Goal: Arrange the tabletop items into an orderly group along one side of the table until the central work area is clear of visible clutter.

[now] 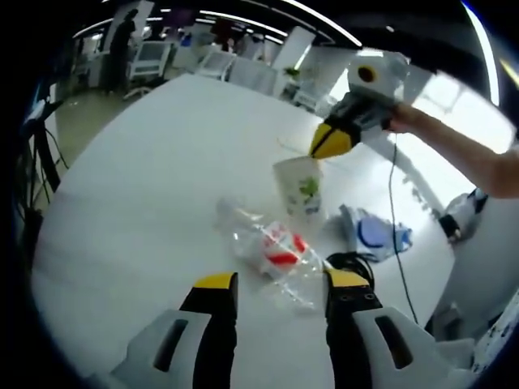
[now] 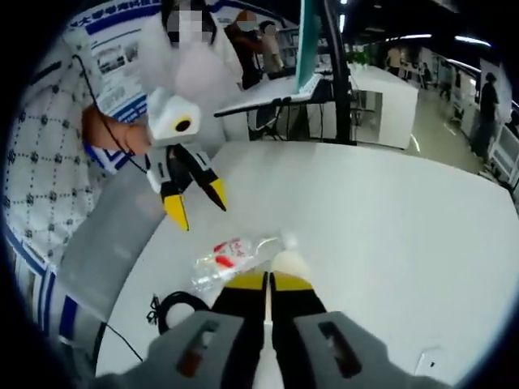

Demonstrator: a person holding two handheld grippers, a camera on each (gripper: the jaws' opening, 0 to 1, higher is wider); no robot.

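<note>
White desks (image 2: 381, 89); distant bystander (image 1: 122, 40)

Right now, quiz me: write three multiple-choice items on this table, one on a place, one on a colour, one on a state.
1. Where is the clear bottle?
A) on the table beside the paper cup
B) inside the cup
C) on the floor

2. What colour is the bottle's label?
A) green
B) red
C) black

3. How is the left gripper?
A) shut on the bottle
B) shut on the cup
C) open

Answers: 1 A, it lies on its side by the upright cup; 2 B, a red band shows on the plastic; 3 C, its jaws stand apart, holding nothing.
</note>
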